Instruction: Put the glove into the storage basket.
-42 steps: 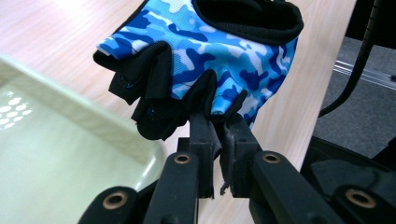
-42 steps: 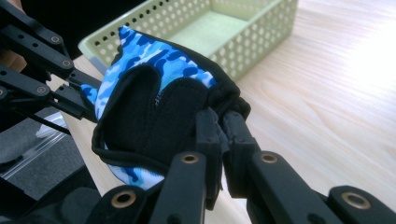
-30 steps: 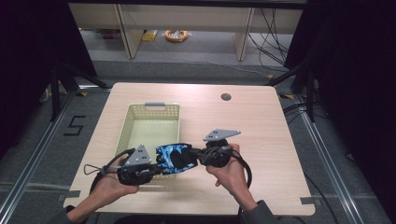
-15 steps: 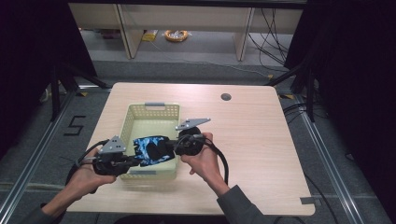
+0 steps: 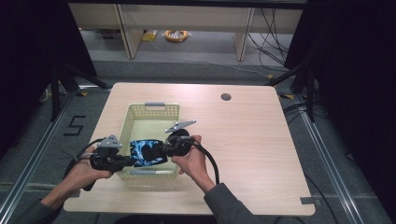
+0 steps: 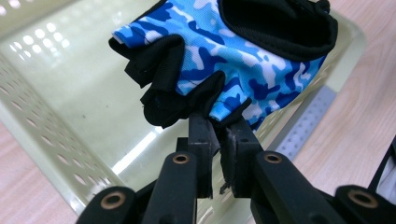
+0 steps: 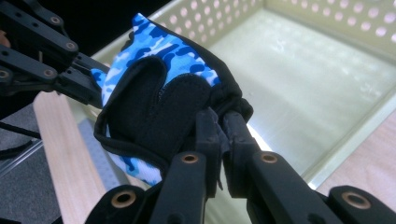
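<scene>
- Glove [image 5: 147, 152], blue camouflage, hangs over basket [image 5: 154, 111] at tabletop [image 5: 252, 140] 7 o'clock.
- Left gripper [image 5: 128, 160] fingers clamp glove's edge.
- Right gripper [image 5: 161, 149] fingers clamp its cuff.

Glove [image 6: 243, 60] patterned in blue, white and dark blue camouflage with black palm and black edging, basket [image 5: 154, 111] coloured pale yellow-green with a grey handle, desk [image 5: 261, 140] in light wood grain, tongs [image 7: 219, 123] black.

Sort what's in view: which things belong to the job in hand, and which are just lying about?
In the job: glove, clamped by left gripper and right gripper; basket beneath it.
Lying about: table, yellow cable coil on the floor.
</scene>
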{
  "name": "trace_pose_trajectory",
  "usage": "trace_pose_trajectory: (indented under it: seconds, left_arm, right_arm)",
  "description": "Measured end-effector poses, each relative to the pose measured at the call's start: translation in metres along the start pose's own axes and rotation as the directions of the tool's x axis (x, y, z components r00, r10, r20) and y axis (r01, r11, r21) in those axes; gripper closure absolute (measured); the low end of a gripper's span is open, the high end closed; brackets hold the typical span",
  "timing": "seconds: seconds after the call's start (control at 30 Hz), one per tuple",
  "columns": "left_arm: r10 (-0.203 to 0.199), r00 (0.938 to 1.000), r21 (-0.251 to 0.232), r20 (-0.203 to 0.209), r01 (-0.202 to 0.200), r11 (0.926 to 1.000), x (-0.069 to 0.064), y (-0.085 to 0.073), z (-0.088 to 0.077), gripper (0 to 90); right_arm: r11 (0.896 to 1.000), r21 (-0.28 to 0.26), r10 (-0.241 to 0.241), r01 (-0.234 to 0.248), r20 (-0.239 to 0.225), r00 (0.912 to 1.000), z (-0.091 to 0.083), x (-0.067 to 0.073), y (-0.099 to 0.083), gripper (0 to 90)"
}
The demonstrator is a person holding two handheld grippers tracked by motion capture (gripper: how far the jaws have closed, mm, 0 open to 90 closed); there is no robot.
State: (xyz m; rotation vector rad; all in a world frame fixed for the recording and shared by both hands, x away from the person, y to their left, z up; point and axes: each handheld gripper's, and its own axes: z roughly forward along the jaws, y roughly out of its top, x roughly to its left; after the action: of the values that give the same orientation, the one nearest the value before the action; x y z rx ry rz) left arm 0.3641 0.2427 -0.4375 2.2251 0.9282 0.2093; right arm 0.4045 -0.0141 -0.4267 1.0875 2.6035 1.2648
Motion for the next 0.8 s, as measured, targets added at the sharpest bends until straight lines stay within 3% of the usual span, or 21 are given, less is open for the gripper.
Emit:
trace_pose_trajectory:
  seconds: [0.13, 0.23, 0.43, 0.5, 0.57, 0.63, 0.67, 0.8]
  left_arm:
    - [0.019, 0.9997, 0.041, 0.012, -0.02, 0.9989, 0.003, 0.0, 0.004, 81.4]
    - [-0.003, 0.9998, 0.057, 0.018, 0.002, 0.9984, 0.008, -0.001, 0.01, 81.2]
    - [-0.004, 0.9997, 0.084, 0.024, 0.002, 0.9965, 0.01, -0.003, 0.011, 79.4]
    - [0.019, 0.9997, 0.094, 0.013, -0.02, 0.9954, 0.01, -0.003, 0.011, 75.3]
    - [0.015, 0.9998, 0.087, 0.014, -0.016, 0.9961, 0.01, -0.004, 0.01, 70.5]
    - [0.014, 0.9999, 0.076, 0.01, -0.015, 0.997, 0.011, -0.004, 0.009, 68.8]
    - [0.015, 0.9999, 0.075, -0.004, -0.014, 0.9971, 0.014, -0.003, 0.007, 63.4]
    - [0.014, 0.9998, 0.055, -0.017, -0.013, 0.9984, 0.014, -0.002, 0.006, 54.3]
  right_arm:
    - [0.999, 0.026, 0.02, -0.02, 0.008, 0.9998, 0.008, -0.003, -0.005, 86.8]
    - [0.999, 0.042, 0.027, -0.028, 0.01, 0.9996, 0.013, -0.005, -0.008, 86.8]
    - [0.998, 0.06, 0.032, -0.033, 0.02, 0.9993, 0.021, -0.005, -0.012, 86.7]
    - [0.997, 0.07, 0.033, -0.035, 0.028, 0.9991, 0.022, -0.004, -0.013, 86.7]
    - [0.998, 0.069, 0.012, -0.014, 0.032, 0.9994, 0.024, -0.005, -0.014, 86.7]
    - [0.996, 0.083, 0.028, -0.031, 0.033, 0.999, 0.024, -0.004, -0.014, 86.7]
    - [0.996, 0.085, 0.01, -0.013, 0.04, 0.9991, 0.026, -0.006, -0.015, 86.7]
    - [0.995, 0.093, 0.019, -0.023, 0.044, 0.9989, 0.026, -0.006, -0.016, 86.7]
